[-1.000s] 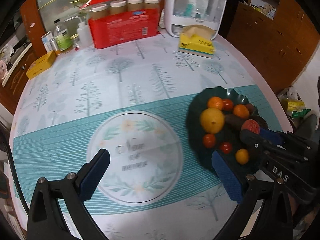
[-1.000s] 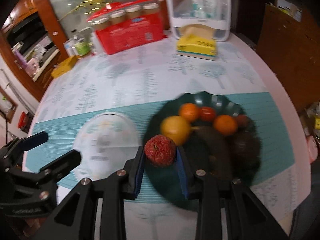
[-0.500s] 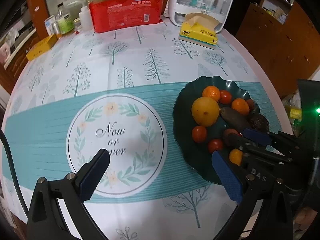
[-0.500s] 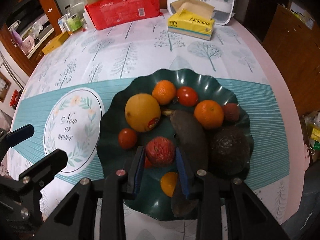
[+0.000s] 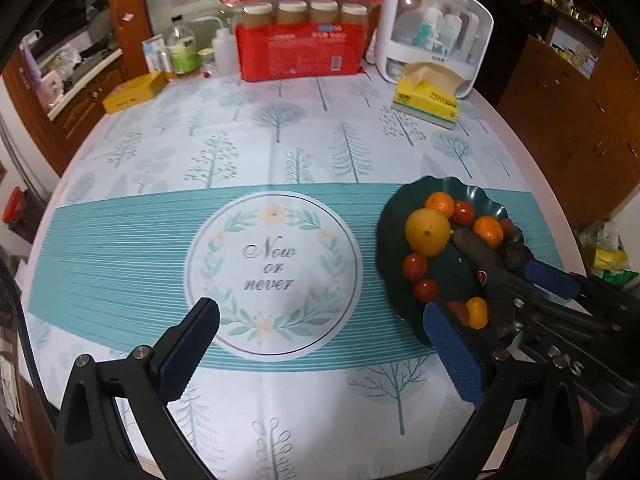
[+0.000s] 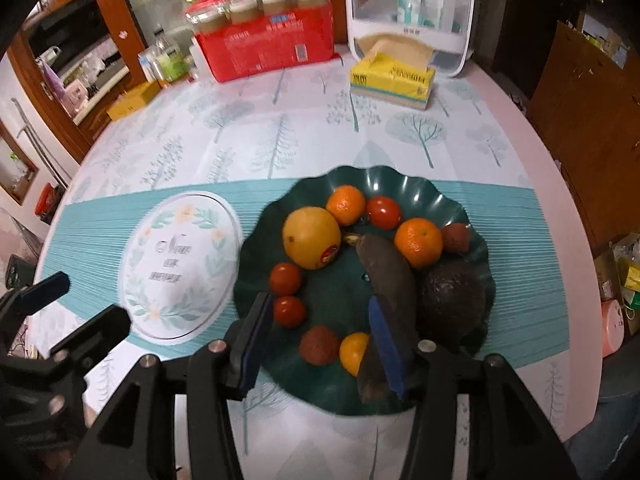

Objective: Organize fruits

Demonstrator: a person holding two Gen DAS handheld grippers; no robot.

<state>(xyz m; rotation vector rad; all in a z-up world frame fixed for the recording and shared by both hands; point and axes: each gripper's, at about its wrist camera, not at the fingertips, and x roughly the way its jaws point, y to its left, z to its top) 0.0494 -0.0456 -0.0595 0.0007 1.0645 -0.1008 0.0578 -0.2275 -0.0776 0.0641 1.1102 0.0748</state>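
Note:
A dark green scalloped plate (image 6: 372,172) holds a large yellow citrus (image 6: 311,237), two tangerines, several tomatoes, a dark banana (image 6: 390,276), an avocado (image 6: 452,304) and a small orange fruit (image 6: 354,353). A red bumpy fruit (image 6: 320,345) lies on the plate's near side, between the fingers of my right gripper (image 6: 318,306). Its jaws are opening and the pads do not touch the fruit. My left gripper (image 5: 320,314) stands open and empty over the tablecloth's round print (image 5: 272,276), left of the plate (image 5: 432,184).
At the table's back stand a red pack of jars (image 5: 298,52), a white storage box (image 5: 434,36), a yellow tissue box (image 5: 426,100), a flat yellow box (image 5: 134,90) and some bottles (image 5: 182,56). The rounded table edge runs close behind the plate on the right.
The right gripper's jaws have spread, and the red bumpy fruit they clamped now lies loose on the plate. The left gripper has shifted a little and stays open.

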